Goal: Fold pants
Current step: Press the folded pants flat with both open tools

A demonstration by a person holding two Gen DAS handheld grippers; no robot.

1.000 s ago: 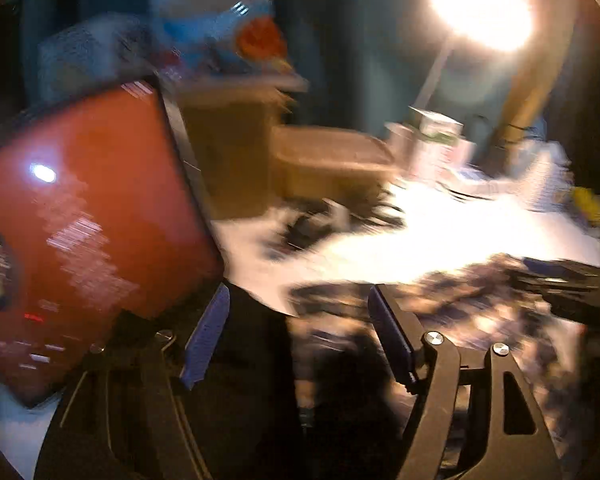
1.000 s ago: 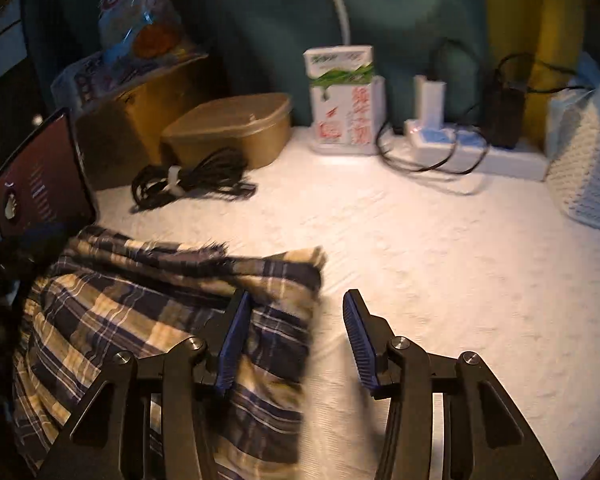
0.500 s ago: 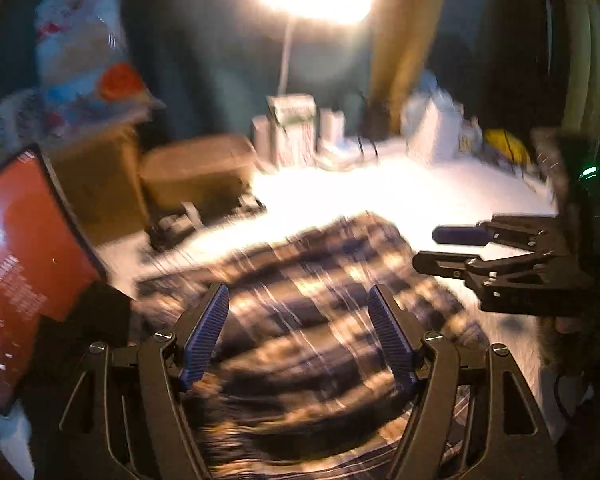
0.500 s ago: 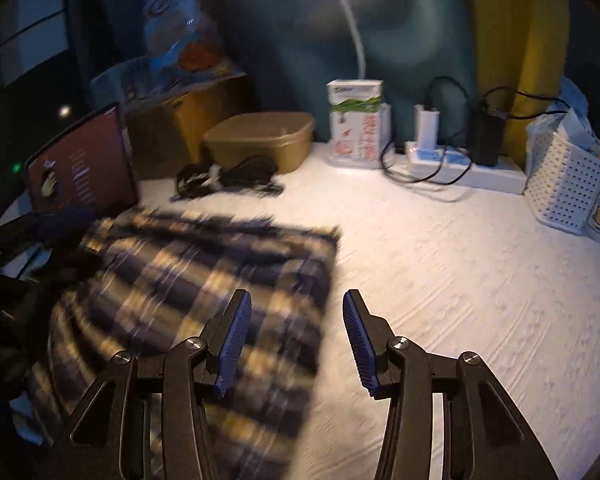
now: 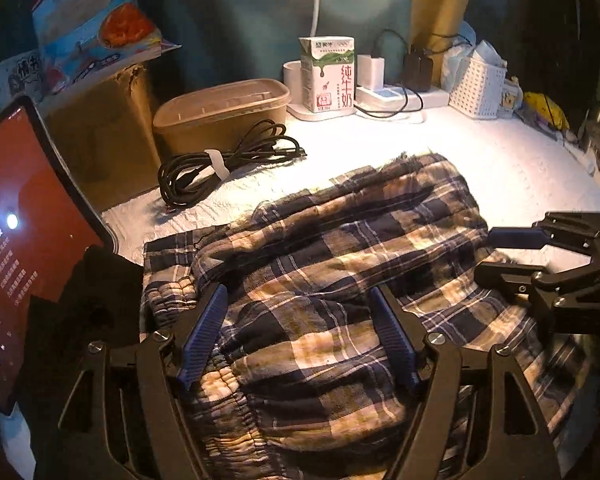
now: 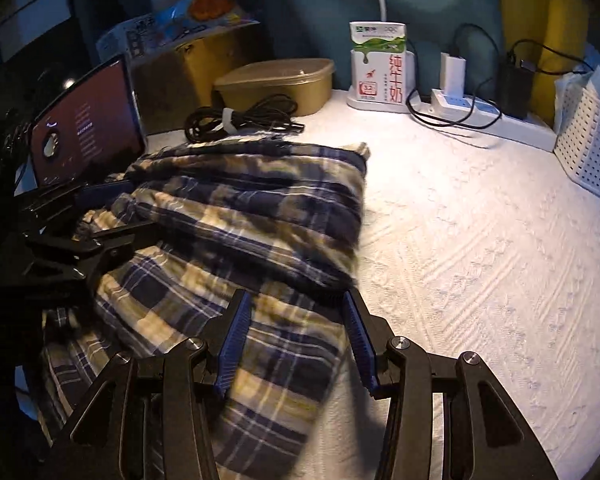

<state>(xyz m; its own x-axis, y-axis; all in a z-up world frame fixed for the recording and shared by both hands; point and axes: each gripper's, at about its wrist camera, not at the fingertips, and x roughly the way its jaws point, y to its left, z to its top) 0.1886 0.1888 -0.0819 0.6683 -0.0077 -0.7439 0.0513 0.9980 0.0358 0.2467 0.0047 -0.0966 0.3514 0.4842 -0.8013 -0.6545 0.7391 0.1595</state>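
The plaid pants (image 5: pixel 340 248) lie folded over on the white textured cover, with the elastic waistband at the near left. My left gripper (image 5: pixel 298 332) hovers open over the waistband end, and cloth shows between its blue pads without being pinched. In the right wrist view the same pants (image 6: pixel 240 208) fill the left half. My right gripper (image 6: pixel 296 332) is open above their near right edge, its right finger just past the cloth. Each gripper shows in the other's view: the right gripper (image 5: pixel 486 254) at the pants' right side, the left gripper (image 6: pixel 112 214) at their left.
A tablet with a red screen (image 5: pixel 16 240) leans at the left by a cardboard box (image 5: pixel 100 136) topped with a snack bag. Behind the pants are a coiled black cable (image 5: pixel 220 160), a brown lidded tub (image 5: pixel 224 108), a milk carton (image 5: pixel 332 74), a power strip (image 6: pixel 480 114) and a white basket (image 5: pixel 476 88).
The left gripper swung away from the tablet to over the pants. The right gripper drew back toward the near edge, so more of the pants shows. Both jaws kept their width.
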